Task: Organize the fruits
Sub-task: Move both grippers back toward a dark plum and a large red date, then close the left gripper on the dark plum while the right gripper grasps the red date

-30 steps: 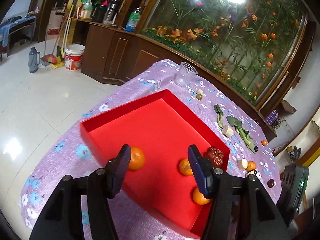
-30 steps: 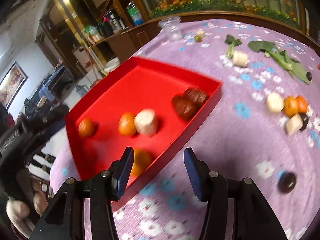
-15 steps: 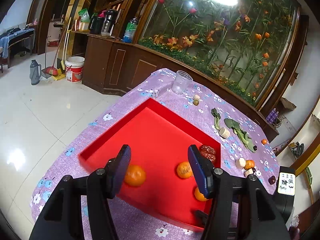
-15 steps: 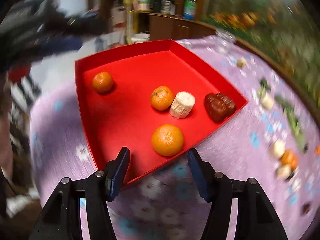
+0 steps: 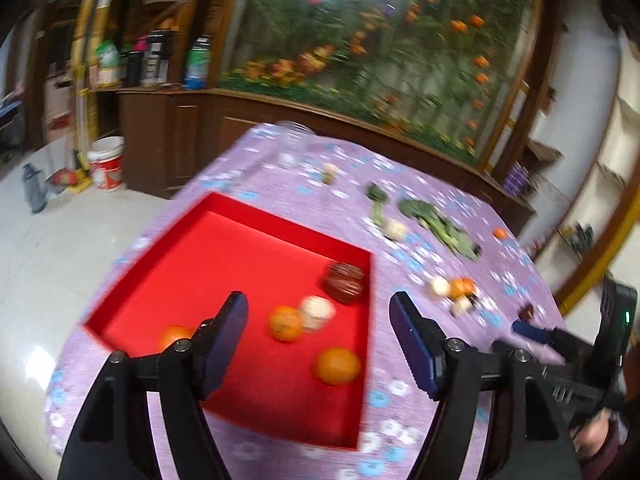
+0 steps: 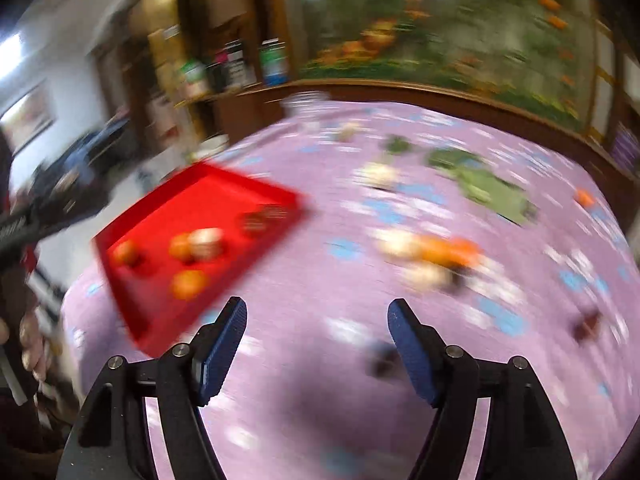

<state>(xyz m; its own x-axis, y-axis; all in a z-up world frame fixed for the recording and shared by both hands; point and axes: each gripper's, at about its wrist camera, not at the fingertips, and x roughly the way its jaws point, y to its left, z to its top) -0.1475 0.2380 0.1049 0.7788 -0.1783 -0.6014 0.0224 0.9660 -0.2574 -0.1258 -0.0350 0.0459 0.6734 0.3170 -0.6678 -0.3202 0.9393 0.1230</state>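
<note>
Purple floral tablecloth (image 6: 320,420), red tray (image 5: 240,248), labels blurred, perhaps unreadable

Red tray (image 5: 256,216): smooth, matt, card-like. Cloth (image 6: 320,400) over worktop: woven, matt, purple floral print. Oranges (image 5: 337,365): faintly glossy, dimpled peel. Dark red-brown fruit (image 5: 344,282): ridged, slight sheen. Left hand-held gripper (image 5: 318,330): matt black plastic, blue ribbed pads, metal screws. Cabinet (image 5: 168,136): dark polished wood. Floor (image 5: 48,248): glossy tile.
</note>
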